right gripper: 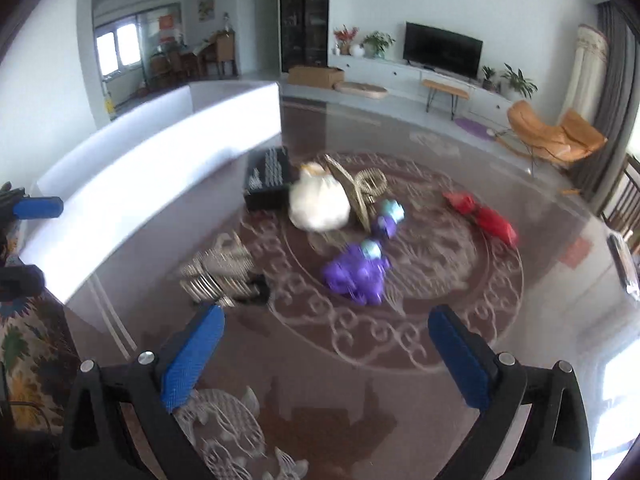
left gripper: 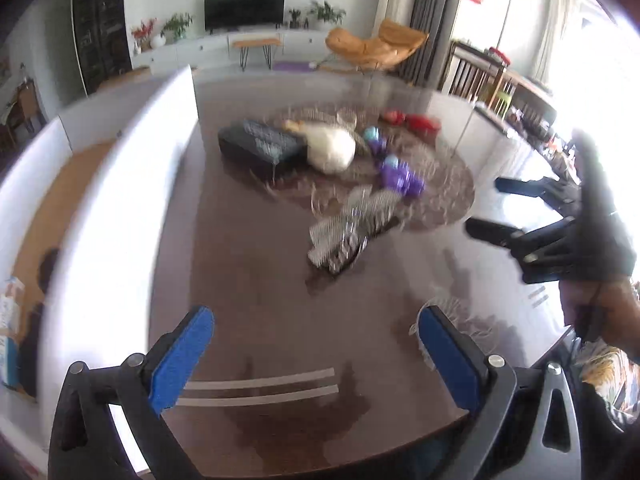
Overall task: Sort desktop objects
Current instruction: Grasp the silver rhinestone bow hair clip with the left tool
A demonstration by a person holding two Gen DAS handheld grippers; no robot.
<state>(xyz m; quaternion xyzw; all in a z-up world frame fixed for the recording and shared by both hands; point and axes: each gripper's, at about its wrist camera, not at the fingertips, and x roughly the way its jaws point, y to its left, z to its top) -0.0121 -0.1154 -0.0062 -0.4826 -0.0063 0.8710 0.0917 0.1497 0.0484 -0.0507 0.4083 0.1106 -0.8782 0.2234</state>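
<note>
- Behind your work area sits a living room with a television (right gripper: 442, 49) on a low white cabinet and an orange lounge chair (right gripper: 556, 134) off to one side.
- Your dark, glossy surface (left gripper: 256, 288) carries a round ornamental pattern, and a long white box (right gripper: 160, 176) runs along its left edge.
- Your left gripper (left gripper: 314, 354) hangs above the near part of the surface with its blue-padded fingers (left gripper: 182, 354) spread wide and nothing between them.
- Your right gripper (right gripper: 326, 354) is likewise wide open and empty, raised over the near rim of the round pattern; in the left wrist view it shows at the right edge, held by your gloved hand (left gripper: 596, 236).
- Objects to sort lie clustered mid-surface, ahead of both grippers and apart from them.
- Closest to you are a striped, silvery bundle (right gripper: 220, 274) and a purple toy with a pale blue head (right gripper: 358, 270).
- Further back sit a smaller purple toy (right gripper: 388, 220), a white cloth pouch (right gripper: 318, 202) touching a black box with white print (right gripper: 268, 178), and a gold wire clip (right gripper: 358, 190) just beside the pouch.
- Red packets (right gripper: 482, 216) lie well to the right of the cluster.
- Motion blur softens the finer detail of these items.
</note>
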